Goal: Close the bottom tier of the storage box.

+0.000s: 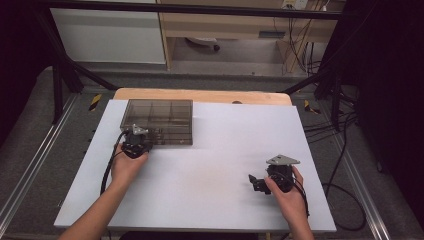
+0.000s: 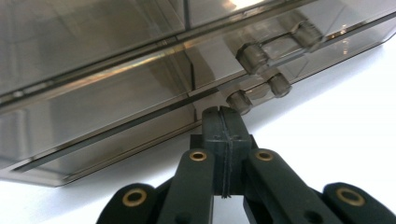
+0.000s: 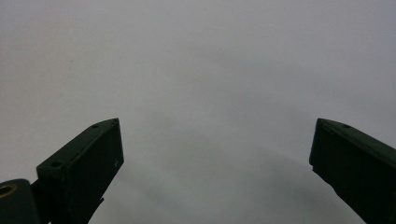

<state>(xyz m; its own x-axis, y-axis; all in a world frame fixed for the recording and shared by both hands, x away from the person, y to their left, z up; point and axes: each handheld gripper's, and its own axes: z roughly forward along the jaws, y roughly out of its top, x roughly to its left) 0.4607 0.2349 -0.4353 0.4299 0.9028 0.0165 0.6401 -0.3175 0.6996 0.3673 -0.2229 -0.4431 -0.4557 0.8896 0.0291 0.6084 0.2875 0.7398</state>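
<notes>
Jaws of the left gripper pressed together at the latch of the box on the desk's far left, right gripper spread; stiff, slick, light plastic, best taken by the latch.

**White tabletop with one box on it**

The tabletop is a plain white sheet laid over a wooden board, whose strip shows along the far edge. A smoky clear plastic compartment box lies flat near the far left corner, its lid shut, just inside the far edge and well apart from the right edge.
</notes>
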